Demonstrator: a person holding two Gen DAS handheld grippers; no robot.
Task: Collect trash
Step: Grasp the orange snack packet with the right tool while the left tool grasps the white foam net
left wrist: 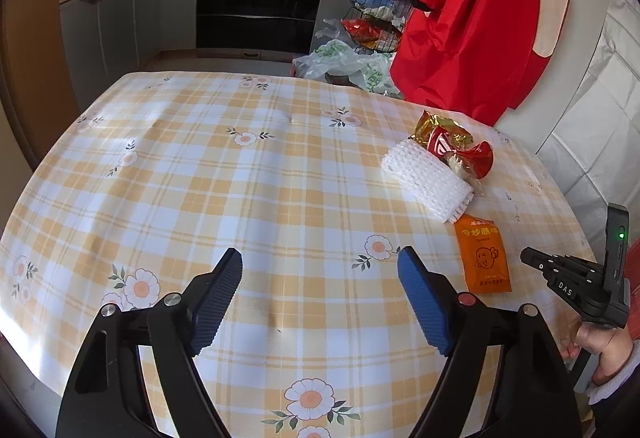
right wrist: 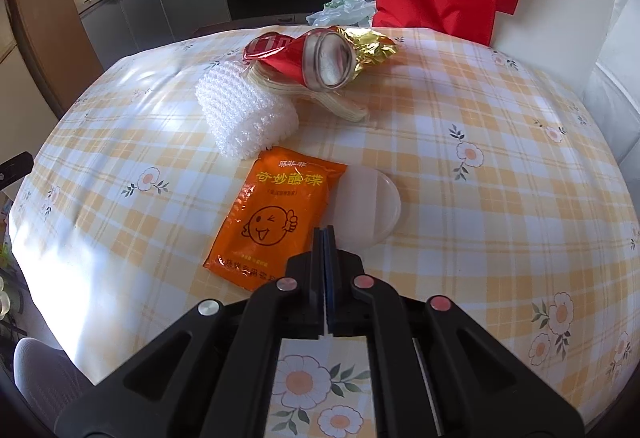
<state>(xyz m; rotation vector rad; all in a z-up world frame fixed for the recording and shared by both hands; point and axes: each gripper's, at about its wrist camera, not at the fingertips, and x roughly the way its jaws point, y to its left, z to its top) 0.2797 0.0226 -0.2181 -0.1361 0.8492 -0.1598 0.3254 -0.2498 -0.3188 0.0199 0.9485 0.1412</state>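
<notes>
Trash lies on the checked tablecloth [right wrist: 460, 86]: an orange sauce packet [right wrist: 276, 218], a white foam net sleeve [right wrist: 244, 114], a crushed red can [right wrist: 316, 58], gold foil wrapper [right wrist: 370, 46], a stack of flat pale strips [right wrist: 340, 104] and a round translucent lid [right wrist: 368, 210]. My right gripper [right wrist: 325, 232] is shut and empty, its tips over the packet's right edge beside the lid. My left gripper [left wrist: 320, 262] is open and empty above bare cloth, left of the packet [left wrist: 482, 258], the foam sleeve [left wrist: 426, 180] and the can [left wrist: 460, 154]. The right gripper's body [left wrist: 580, 278] shows at the right.
A red cloth [left wrist: 480, 18] hangs at the table's far right, by a white chair back [right wrist: 560, 18]. Plastic bags [left wrist: 344, 66] and a wire rack [left wrist: 380, 10] of goods stand beyond the far edge. Kitchen counters and an oven [left wrist: 260, 6] are behind.
</notes>
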